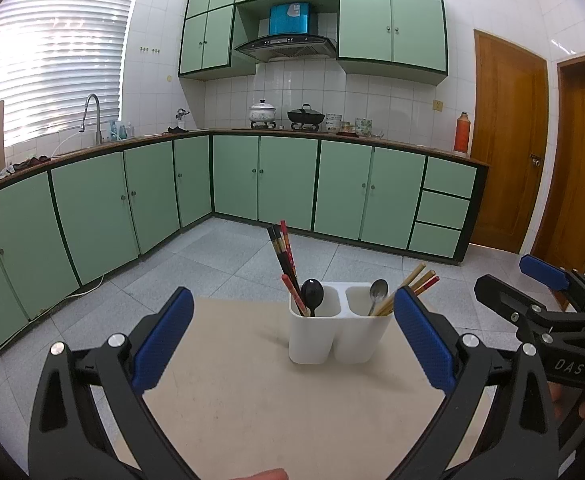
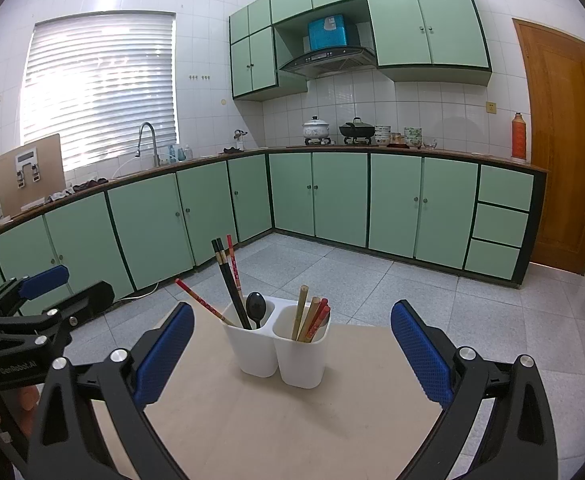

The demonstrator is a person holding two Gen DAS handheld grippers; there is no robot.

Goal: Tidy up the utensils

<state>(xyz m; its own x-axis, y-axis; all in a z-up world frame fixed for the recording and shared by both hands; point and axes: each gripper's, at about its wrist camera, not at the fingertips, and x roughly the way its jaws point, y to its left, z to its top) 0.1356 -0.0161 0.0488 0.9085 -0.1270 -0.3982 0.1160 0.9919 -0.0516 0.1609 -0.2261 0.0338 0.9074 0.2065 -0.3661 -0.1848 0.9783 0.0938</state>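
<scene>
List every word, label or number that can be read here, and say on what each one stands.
"DAS": on the right gripper body, left wrist view.
"GenRobot.AI": on the left gripper body, right wrist view.
Blue box above the hood: label too blurred.
Red chopsticks: print too small.
Board by the window: paper unreadable.

The bare beige tabletop (image 2: 292, 420) before the white two-compartment utensil holder (image 2: 278, 354) is left unobstructed, while access from above is blocked by upright chopsticks (image 2: 232, 284) and spoons (image 1: 312, 294).
</scene>
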